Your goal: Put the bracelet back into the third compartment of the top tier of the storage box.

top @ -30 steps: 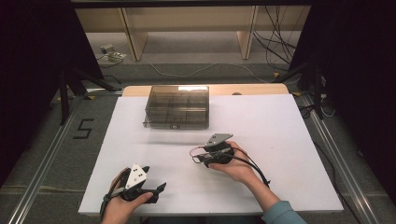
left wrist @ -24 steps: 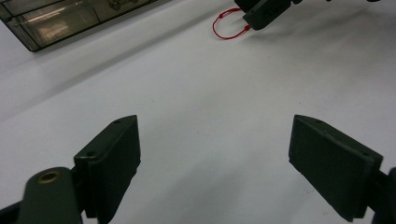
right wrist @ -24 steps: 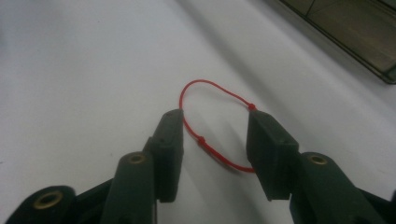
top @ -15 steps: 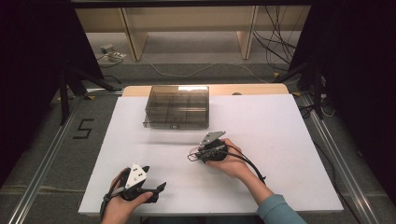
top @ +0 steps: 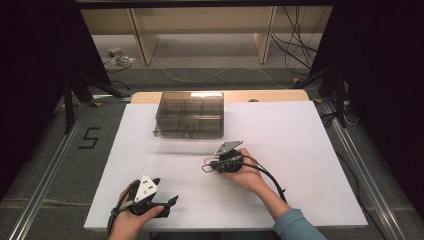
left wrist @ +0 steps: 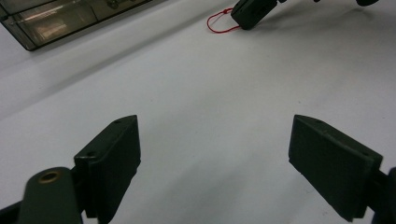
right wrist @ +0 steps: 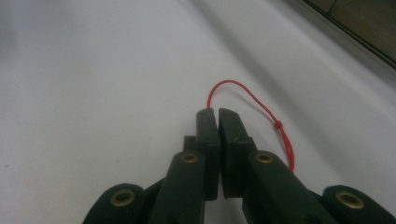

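Observation:
A thin red string loop (right wrist: pixel 261 105) lies on the white table (top: pixel 300 150). One end of it runs in between the tips of my right gripper (right wrist: pixel 217 112). Those jaws have just been closing and now stand together, pinching the string. In the high view the right gripper (top: pixel 209 165) sits at mid-table, pointing left, with the string (top: pixel 205 166) at its tip. My left gripper (left wrist: pixel 215 158) rests low over the table near the front edge, its jaws wide apart with nothing between them. From there I see the string (left wrist: pixel 219 25) and the right gripper (left wrist: pixel 250 11) farther off.
A smoky clear plastic compartment box (top: pixel 189 114) with its lid down stands at the back of the table, just beyond the right gripper; the box (left wrist: pixel 56 18) also appears in the left gripper view. Black cables trail from both grippers.
My right gripper has edged a little left and toward the box. The left hand has stayed put.

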A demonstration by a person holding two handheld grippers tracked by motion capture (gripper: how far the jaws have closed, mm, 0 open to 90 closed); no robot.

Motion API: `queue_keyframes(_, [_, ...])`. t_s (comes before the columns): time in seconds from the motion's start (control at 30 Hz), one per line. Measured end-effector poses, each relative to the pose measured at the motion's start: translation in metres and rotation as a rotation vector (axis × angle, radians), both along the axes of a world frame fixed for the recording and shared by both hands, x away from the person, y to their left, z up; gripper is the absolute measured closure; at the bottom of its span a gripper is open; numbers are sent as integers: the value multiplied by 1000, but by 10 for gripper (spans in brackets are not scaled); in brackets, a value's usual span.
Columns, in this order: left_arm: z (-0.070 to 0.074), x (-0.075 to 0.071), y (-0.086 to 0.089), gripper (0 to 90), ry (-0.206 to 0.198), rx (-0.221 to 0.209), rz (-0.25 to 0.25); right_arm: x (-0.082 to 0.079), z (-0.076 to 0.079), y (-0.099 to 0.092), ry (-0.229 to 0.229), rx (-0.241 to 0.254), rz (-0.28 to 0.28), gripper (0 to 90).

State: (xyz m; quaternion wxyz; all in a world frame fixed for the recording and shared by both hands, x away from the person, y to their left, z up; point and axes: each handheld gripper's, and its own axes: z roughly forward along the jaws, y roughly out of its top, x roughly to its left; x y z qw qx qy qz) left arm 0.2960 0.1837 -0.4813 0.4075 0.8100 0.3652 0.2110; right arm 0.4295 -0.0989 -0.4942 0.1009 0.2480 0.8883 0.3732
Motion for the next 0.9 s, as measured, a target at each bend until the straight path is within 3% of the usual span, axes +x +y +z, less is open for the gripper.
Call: queue_keyframes(0.9, [0,0,0,170,-3,1,1,-4,23,-12,-16,83,-31,881])
